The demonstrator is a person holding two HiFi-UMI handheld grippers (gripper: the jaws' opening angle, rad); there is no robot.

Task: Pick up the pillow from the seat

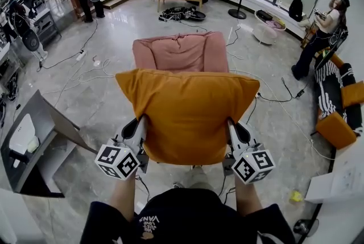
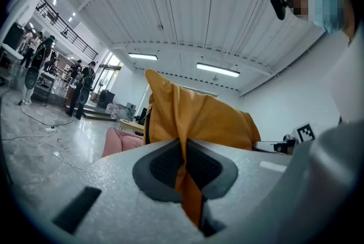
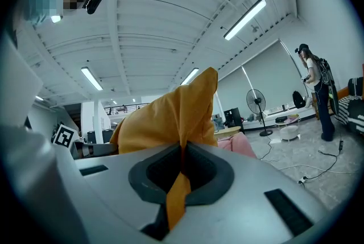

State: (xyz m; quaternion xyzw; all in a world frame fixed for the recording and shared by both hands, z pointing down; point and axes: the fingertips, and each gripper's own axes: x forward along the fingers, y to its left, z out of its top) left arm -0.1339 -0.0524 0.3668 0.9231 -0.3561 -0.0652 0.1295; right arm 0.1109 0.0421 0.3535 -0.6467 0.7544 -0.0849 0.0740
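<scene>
- Visible in head view only: whole orange pillow (image 1: 187, 115) held up before pink seat (image 1: 173, 52).
- Confirmed in gripper views only: left gripper (image 2: 183, 166) and right gripper (image 3: 181, 172) each pinching pillow fabric.

Head view steeply down, gripper views close, level, sharing pillow (image 1: 187, 115)

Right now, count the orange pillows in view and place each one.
3. One pillow is held by the left gripper and right gripper near the pink seat; two lie by the striped sofa at right. Others may be hidden.
</scene>
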